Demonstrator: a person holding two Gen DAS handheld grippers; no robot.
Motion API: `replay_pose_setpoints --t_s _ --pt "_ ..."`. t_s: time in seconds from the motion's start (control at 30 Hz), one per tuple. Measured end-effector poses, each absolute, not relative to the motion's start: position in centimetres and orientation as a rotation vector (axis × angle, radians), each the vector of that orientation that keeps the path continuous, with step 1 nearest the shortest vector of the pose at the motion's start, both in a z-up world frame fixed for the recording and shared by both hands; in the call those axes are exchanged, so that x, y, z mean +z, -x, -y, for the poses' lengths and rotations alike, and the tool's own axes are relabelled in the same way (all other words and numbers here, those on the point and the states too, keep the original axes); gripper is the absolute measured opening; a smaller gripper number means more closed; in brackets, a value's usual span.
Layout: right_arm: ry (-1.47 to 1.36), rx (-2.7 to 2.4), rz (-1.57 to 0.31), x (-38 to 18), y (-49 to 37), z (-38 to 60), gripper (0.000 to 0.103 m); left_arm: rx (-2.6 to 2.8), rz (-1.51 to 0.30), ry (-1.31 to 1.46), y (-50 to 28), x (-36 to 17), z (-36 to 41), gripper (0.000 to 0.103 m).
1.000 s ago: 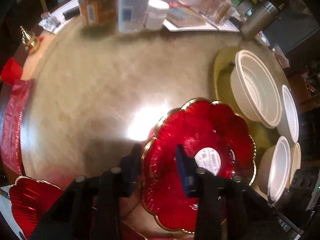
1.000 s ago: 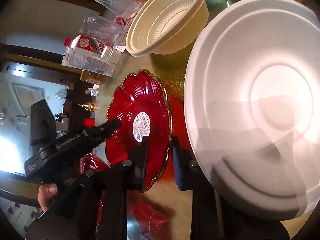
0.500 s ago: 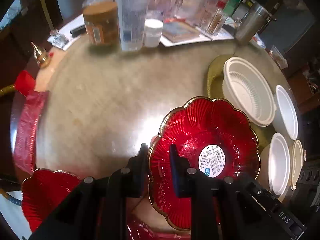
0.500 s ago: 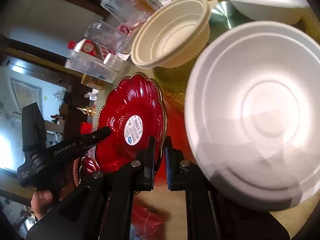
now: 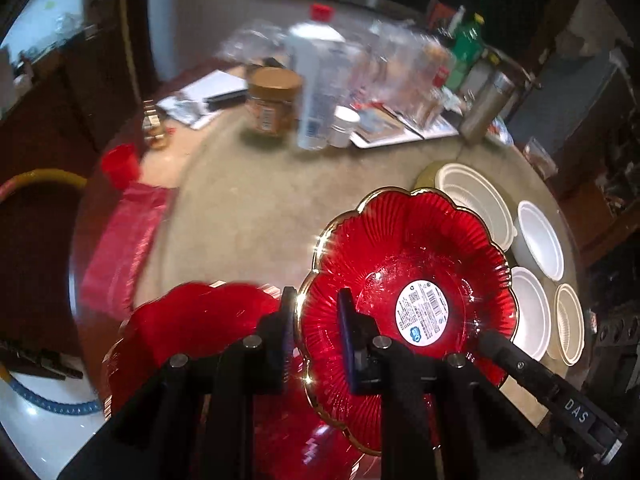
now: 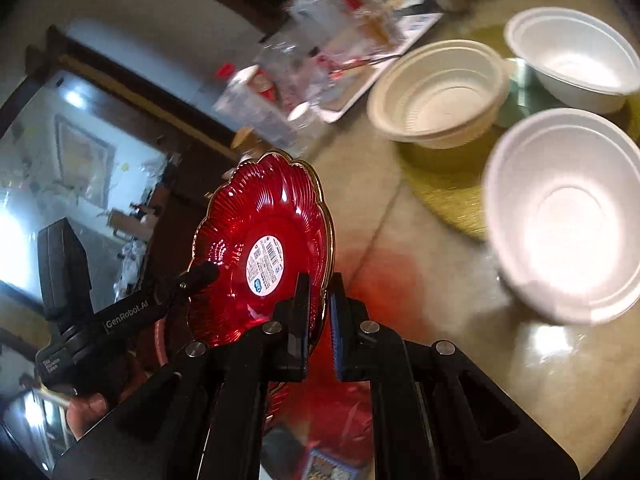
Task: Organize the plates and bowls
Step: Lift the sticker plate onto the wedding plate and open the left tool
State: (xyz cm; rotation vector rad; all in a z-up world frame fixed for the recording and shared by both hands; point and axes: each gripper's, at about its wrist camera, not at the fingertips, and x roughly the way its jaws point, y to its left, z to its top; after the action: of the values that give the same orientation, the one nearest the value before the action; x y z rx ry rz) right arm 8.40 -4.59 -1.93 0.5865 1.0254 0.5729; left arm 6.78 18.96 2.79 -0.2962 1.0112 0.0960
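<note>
A red scalloped plate (image 5: pixel 408 264) with a gold rim and a white barcode sticker hangs tilted above the table. My left gripper (image 5: pixel 316 320) is shut on its near-left rim. My right gripper (image 6: pixel 320 304) is shut on the opposite rim (image 6: pixel 326 240), and one of its fingers (image 5: pixel 504 354) shows in the left wrist view. A second red plate (image 5: pixel 192 328) lies below at the lower left. Several white bowls sit apart on the table: a ribbed one (image 6: pixel 436 92), a smooth one (image 6: pixel 572 56) and a nearer one (image 6: pixel 560 216).
Bottles, a brown jar (image 5: pixel 274 100) and a tray of clutter (image 5: pixel 404 128) crowd the far side of the round table. A gold mat (image 6: pixel 448 196) lies under the bowls. A red wrapper (image 5: pixel 116 240) lies at the left edge. A person's hand (image 6: pixel 88 412) holds the left gripper.
Both grippers closed on the red plate's rim, then lifted it off the table and tilted it. The second red plate below came further into view.
</note>
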Motion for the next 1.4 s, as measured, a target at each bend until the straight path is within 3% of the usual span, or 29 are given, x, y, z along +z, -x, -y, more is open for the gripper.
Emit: replay_pose_setpoints --t_s 0.47,1.27,1.33,1.4 --pt "-0.378 0.702 -1.114 -3.5 -4.7 -5.2 0.008 0.249 -0.987 0.401 1.3 -0.7 -26.0 0.018" --pt "-0.141 0.645 -1.213 -5.2 -4.9 -9.4 0.012 0.347 -1.044 0.266 1.4 -4.2 -25.8 0.027" --pt "-0.116 0.646 -1.213 -5.0 -4.8 -9.8 0.013 0.365 -1.029 0.239 1.5 -3.9 -25.5 0.029" --pt "-0.102 0.641 -1.21 -4.9 -4.7 -9.9 0.016 0.381 -1.001 0.209 1.5 -3.5 -25.2 0.043"
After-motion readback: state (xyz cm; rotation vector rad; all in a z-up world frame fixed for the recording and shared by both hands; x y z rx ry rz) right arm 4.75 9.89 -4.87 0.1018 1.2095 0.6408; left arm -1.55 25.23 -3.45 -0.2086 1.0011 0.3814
